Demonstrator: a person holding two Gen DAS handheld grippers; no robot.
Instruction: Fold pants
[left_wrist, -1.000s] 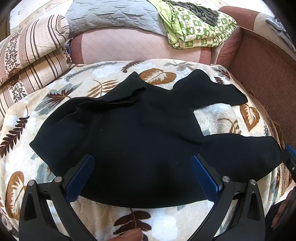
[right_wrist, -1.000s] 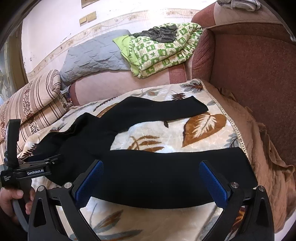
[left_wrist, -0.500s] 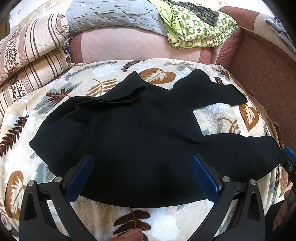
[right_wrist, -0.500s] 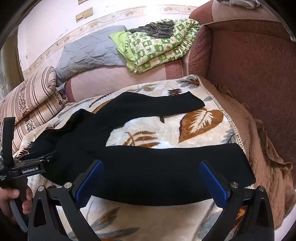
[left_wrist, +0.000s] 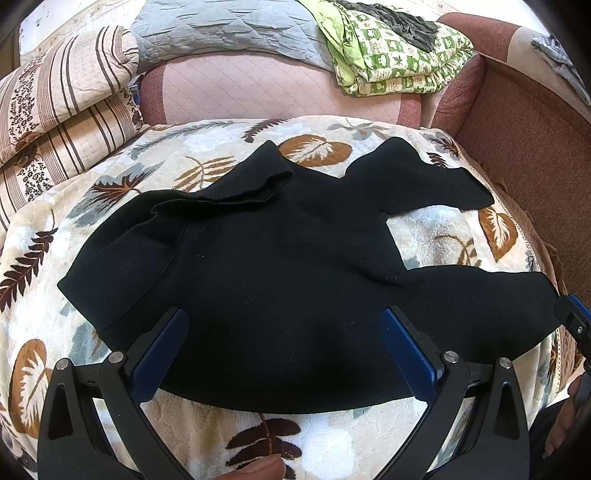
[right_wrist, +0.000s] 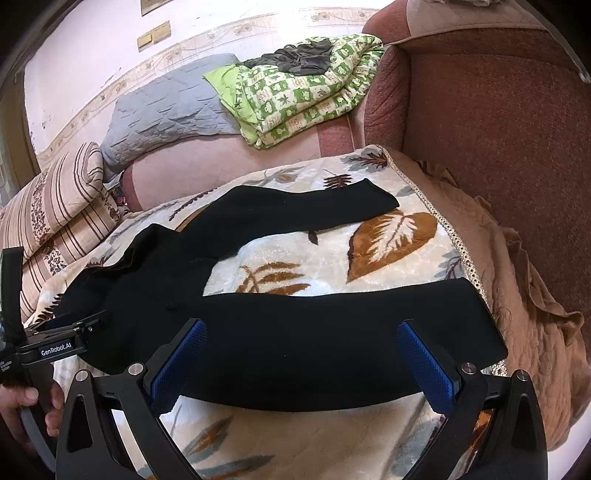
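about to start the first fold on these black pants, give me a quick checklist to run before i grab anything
1. Left gripper open, empty: ok.
2. Right gripper open, empty: ok.
3. Black pants lie spread on the leaf-print blanket: ok.
4. Legs together: not ok, far leg splays from near leg.
5. Waistband flat: not ok, rumpled.
6. Fingers touching fabric: cannot tell.

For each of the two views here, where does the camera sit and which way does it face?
Left wrist: sits on the left gripper, open, over the waist end of the black pants, facing the sofa back; a fingertip shows at the bottom edge.
Right wrist: sits on the right gripper, open, over the near leg, facing the armrest; the left hand holding the other gripper shows at left.
Shared: the pants, the leaf-print blanket, the green quilt.
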